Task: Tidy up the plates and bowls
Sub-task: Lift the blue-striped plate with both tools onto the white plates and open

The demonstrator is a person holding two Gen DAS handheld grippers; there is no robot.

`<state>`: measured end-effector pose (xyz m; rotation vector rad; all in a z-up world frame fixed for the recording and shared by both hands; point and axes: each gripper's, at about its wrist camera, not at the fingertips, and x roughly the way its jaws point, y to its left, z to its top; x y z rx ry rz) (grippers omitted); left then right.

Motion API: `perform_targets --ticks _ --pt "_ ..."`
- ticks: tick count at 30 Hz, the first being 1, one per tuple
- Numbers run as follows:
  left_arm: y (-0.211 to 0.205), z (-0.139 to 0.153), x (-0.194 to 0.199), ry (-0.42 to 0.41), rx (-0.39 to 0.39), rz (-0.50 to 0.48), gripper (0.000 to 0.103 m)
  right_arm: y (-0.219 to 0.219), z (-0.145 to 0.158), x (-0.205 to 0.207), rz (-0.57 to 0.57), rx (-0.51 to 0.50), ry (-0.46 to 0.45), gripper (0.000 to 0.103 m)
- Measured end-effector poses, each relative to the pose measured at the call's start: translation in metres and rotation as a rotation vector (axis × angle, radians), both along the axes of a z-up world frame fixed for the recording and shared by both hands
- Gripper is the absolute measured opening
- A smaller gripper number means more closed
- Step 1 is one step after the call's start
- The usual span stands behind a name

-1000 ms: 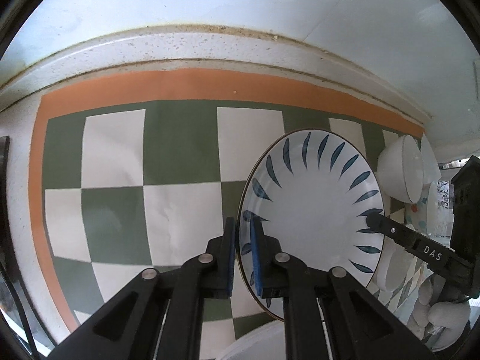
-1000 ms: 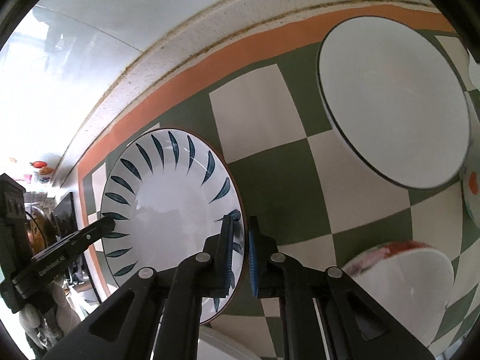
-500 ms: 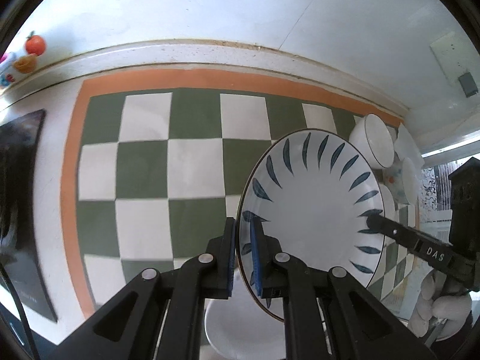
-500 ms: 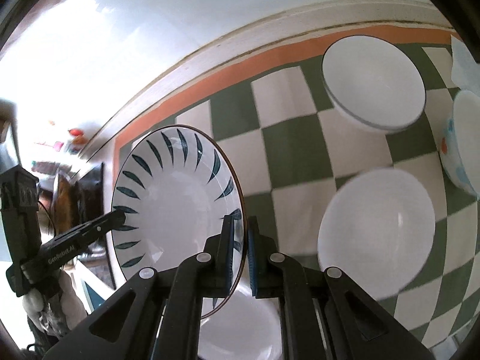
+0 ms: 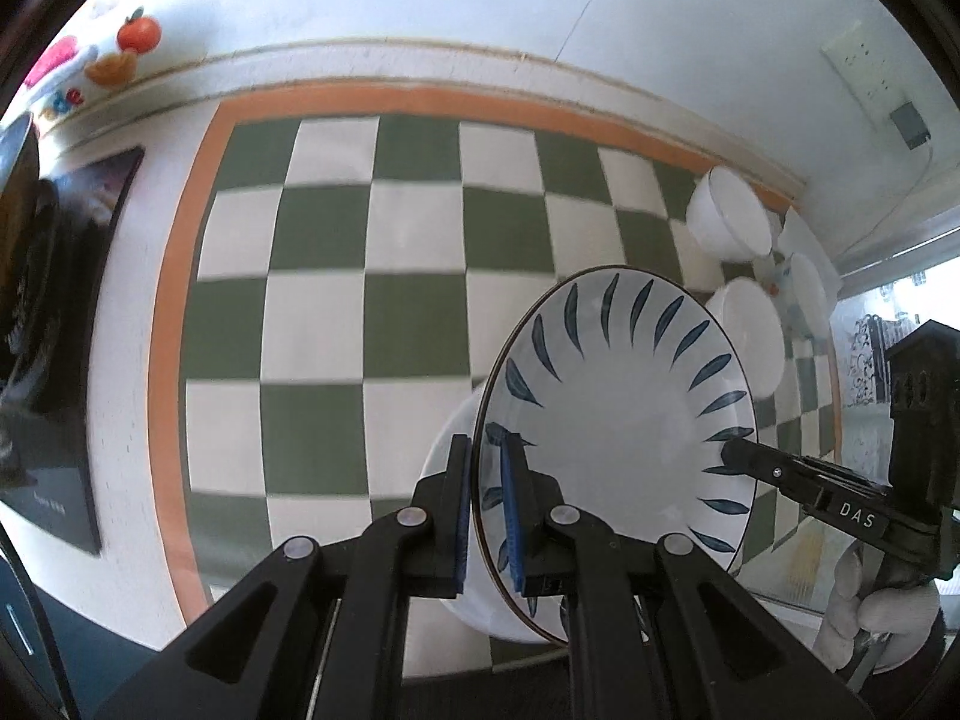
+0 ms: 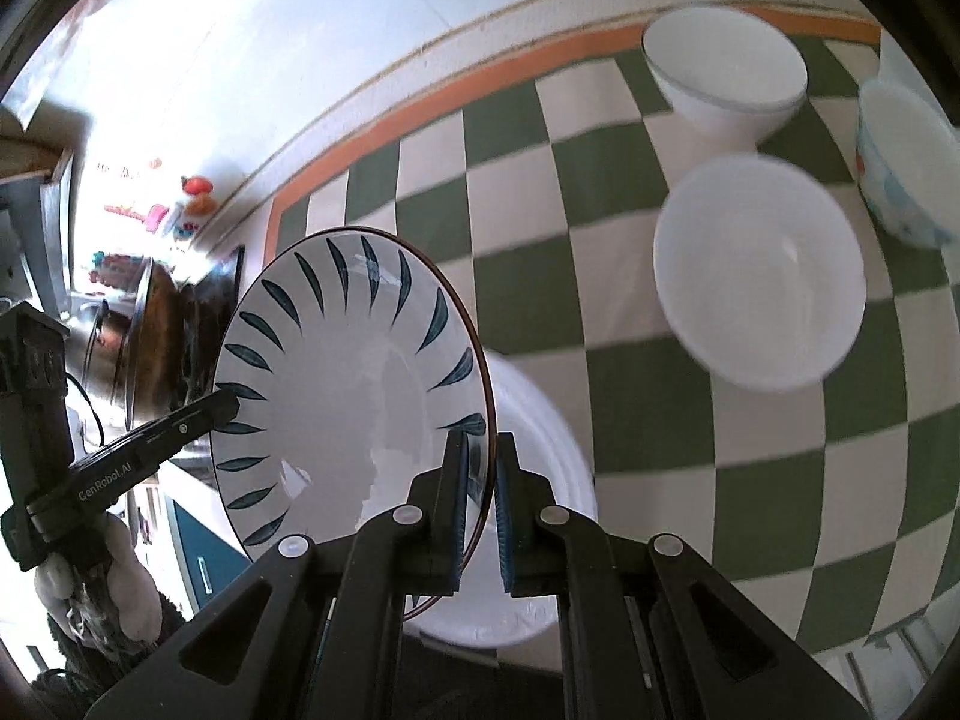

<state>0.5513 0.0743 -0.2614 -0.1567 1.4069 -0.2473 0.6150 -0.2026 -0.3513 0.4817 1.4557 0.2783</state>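
A white plate with blue leaf marks (image 5: 624,420) is held in the air between both grippers. My left gripper (image 5: 485,510) is shut on its left rim. My right gripper (image 6: 480,504) is shut on the opposite rim, and the plate also shows in the right wrist view (image 6: 354,384). Each gripper shows in the other's view, the right one (image 5: 738,450) and the left one (image 6: 225,405). A white plate (image 6: 540,420) lies on the checked mat right below the held one. Three white bowls (image 6: 756,276) (image 6: 723,66) (image 6: 900,162) stand to the right on the mat.
The green and white checked mat with an orange border (image 5: 372,312) covers the counter up to the white wall. A dark pan and cooker (image 6: 156,336) stand at the left. Small coloured items (image 5: 120,42) sit on the back ledge. The counter's front edge is close below.
Both grippers have risen and pulled back with the plate held between them. More of the mat, the bowls and the white plate below have come into view.
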Motion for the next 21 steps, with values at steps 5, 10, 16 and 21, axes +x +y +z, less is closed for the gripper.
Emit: perform_targets --ticks 5,10,16,21 --pt "0.002 -0.016 -0.018 0.038 0.011 0.008 0.008 0.004 -0.015 -0.016 0.026 -0.007 0.027 0.01" --pt "0.0 -0.04 -0.027 0.082 0.037 0.004 0.008 0.006 -0.033 -0.021 0.032 -0.022 0.049 0.01" --pt "-0.004 -0.056 -0.03 0.116 0.055 -0.004 0.008 0.007 -0.05 -0.025 0.043 -0.034 0.076 0.01" --pt "-0.008 -0.063 -0.031 0.133 0.057 -0.008 0.008 0.006 -0.057 -0.025 0.048 -0.047 0.085 0.01"
